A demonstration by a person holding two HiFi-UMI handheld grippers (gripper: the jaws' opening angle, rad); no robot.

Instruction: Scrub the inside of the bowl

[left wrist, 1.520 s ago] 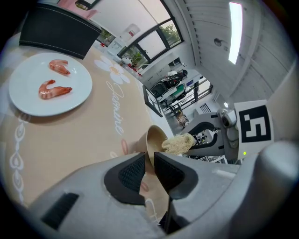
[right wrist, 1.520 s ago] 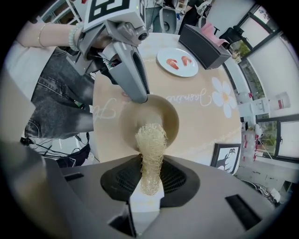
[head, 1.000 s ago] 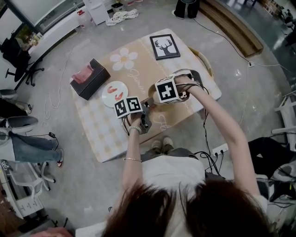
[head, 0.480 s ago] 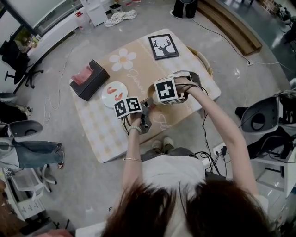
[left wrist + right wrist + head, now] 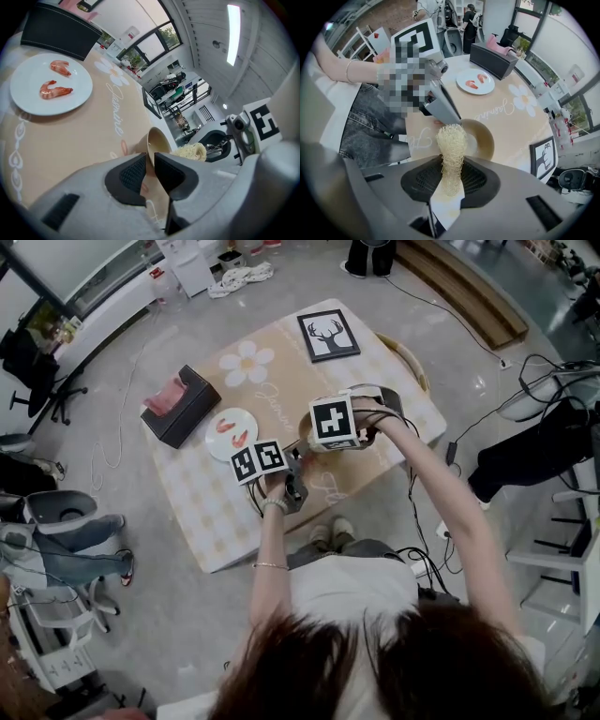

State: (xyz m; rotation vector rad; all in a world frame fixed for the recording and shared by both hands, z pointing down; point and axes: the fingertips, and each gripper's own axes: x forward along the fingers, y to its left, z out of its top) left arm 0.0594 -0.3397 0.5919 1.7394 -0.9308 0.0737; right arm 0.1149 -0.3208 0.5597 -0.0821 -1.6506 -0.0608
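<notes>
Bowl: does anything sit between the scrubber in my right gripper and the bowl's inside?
Nothing visible does. The scrubber, clamped in the right gripper, points into the open bowl. The left gripper, its jaws just closed slightly further, pinches the rim at one side, outside the scrubber's path.

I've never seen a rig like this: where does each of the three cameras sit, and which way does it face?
Head view: on the person's head, looking steeply down at the table; hair and both arms show.
Left gripper view: on the left gripper, looking across the table; its jaws, just closed further, pinch the bowl rim.
Right gripper view: on the right gripper, pointing down at the bowl; its jaws hold the scrubber; forearm and lap show.
Shared: both gripper views show bowl, scrubber, shrimp plate.
</notes>
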